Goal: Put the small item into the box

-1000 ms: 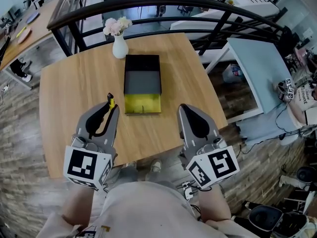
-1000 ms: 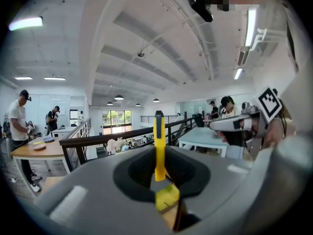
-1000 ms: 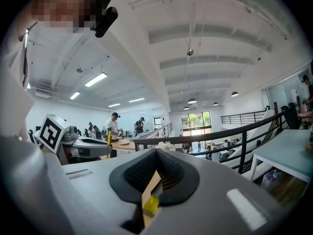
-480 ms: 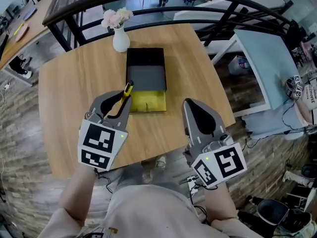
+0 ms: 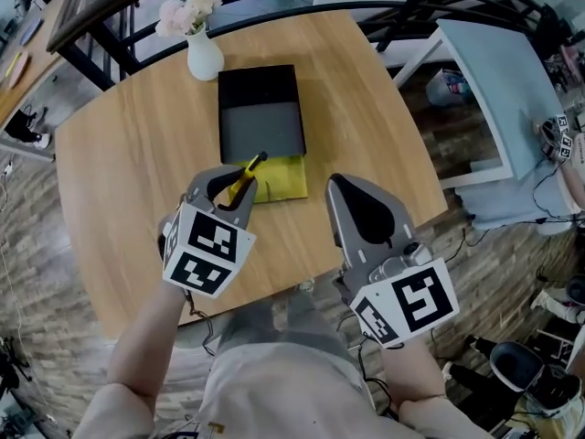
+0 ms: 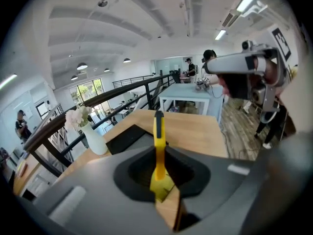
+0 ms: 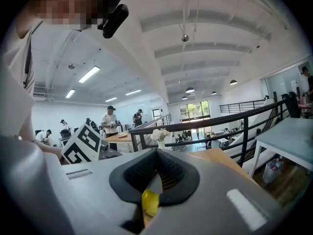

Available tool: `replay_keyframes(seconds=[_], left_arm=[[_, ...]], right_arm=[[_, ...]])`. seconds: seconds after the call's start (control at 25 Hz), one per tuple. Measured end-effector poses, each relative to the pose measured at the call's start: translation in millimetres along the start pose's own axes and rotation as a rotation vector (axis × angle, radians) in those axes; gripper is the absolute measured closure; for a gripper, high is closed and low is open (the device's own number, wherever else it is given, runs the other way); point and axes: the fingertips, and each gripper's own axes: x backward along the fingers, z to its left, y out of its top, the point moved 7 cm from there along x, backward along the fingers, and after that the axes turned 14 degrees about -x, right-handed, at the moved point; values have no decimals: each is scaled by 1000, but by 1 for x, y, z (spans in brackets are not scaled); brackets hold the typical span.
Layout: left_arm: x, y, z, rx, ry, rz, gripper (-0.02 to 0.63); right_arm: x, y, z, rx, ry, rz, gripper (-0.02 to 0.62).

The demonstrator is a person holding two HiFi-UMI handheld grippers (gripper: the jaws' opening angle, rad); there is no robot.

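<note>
Yellow knife (image 6: 158,146) one, box (image 5: 260,90) one

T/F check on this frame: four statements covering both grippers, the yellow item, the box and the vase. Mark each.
1. The left gripper is shut on the yellow-and-black stick-shaped small item. True.
2. That item lies inside the black box with the yellow tray. False: the gripper holds it up, at the box's near end.
3. The white vase of pale flowers stands on the wooden table by the box's far left corner. True.
4. The right gripper clamps the box. False: its jaws are together, right of the box and apart from it.
</note>
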Motion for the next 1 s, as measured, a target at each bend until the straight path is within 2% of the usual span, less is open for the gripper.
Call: replay_keyframes(seconds=[0.4, 0.56, 0.8, 1.0], left_arm=[[-87, -38, -11, -67, -139, 115, 557], [-113, -52, -18, -124, -192, 151, 557], [-152, -69, -26, -130, -275, 192, 557], [-176, -81, -30, -209, -338, 247, 557]], right_arm=[[-45, -37, -36, -20, -11, 81, 597], [-61, -45, -47, -43, -26, 89, 597], [-78, -58, -68, -69, -48, 104, 597], [-91, -72, -80, -76, -54, 130, 597]])
